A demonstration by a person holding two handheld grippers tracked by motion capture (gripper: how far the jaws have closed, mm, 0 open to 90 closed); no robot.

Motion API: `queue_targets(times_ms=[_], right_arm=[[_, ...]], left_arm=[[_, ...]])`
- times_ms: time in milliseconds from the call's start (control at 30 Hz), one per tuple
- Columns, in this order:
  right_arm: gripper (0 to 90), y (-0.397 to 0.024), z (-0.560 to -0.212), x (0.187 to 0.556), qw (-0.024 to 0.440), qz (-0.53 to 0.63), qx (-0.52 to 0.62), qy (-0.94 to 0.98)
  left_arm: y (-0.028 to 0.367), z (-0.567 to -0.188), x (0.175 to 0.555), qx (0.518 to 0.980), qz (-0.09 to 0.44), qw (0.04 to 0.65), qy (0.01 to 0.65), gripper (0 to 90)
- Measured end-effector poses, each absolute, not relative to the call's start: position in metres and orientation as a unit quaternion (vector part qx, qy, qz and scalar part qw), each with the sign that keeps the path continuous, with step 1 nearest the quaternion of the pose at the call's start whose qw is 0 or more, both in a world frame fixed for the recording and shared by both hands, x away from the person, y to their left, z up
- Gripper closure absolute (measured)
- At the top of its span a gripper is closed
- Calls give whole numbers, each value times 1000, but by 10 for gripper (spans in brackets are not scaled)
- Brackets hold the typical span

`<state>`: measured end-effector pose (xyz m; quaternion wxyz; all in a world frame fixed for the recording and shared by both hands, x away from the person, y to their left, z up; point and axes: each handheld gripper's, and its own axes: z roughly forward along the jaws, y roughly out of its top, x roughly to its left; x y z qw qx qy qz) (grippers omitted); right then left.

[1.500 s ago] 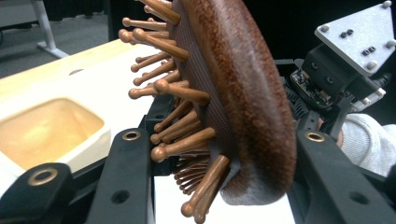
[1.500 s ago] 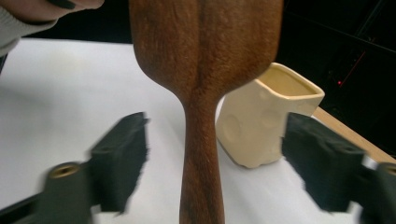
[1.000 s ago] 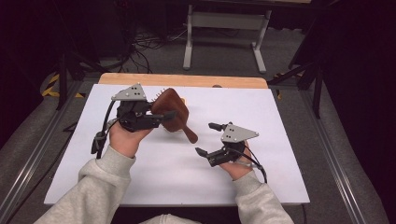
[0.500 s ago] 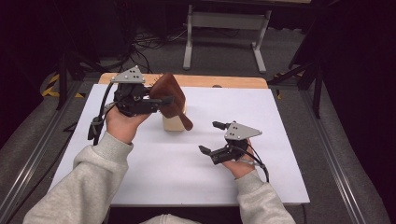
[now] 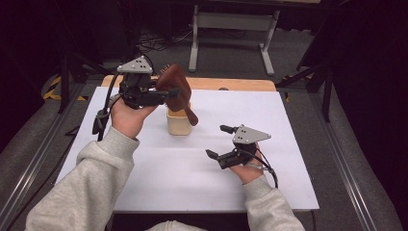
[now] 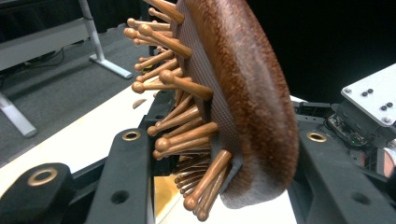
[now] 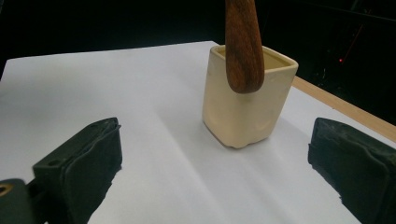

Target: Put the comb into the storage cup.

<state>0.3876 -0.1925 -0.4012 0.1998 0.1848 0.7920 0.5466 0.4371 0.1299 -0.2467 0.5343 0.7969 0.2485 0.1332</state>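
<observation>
Two grippers are in your hands. Your left gripper (image 5: pixel 166 94) is clamped on the head of the wooden hairbrush (image 5: pixel 174 87), jaws pressing either side of the bristled pad, and holds it in the air above the cream square cup (image 5: pixel 179 122). The brush handle (image 7: pixel 243 42) points down in front of the cup's rim, its tip clear of the white table sheet (image 5: pixel 159 168). Your right gripper (image 5: pixel 221 142) rests on the sheet, well apart from the cup, with its jaws spread wide and nothing between them.
</observation>
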Motion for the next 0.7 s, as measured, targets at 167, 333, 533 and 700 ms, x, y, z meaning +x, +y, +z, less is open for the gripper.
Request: queue_targets(times_ms=[167, 333, 533, 700], right_arm=[[35, -193, -402, 389, 199, 546, 190, 791], [35, -194, -402, 389, 198, 547, 190, 791], [35, -194, -402, 390, 195, 547, 192, 791], [35, -194, -403, 390, 194, 547, 192, 791]], left_arm=[[133, -241, 441, 796, 140, 530, 255, 574], [137, -239, 449, 796, 145, 524, 266, 573], [142, -237, 454, 787, 148, 531, 276, 573], [145, -232, 458, 786, 160, 527, 282, 572]])
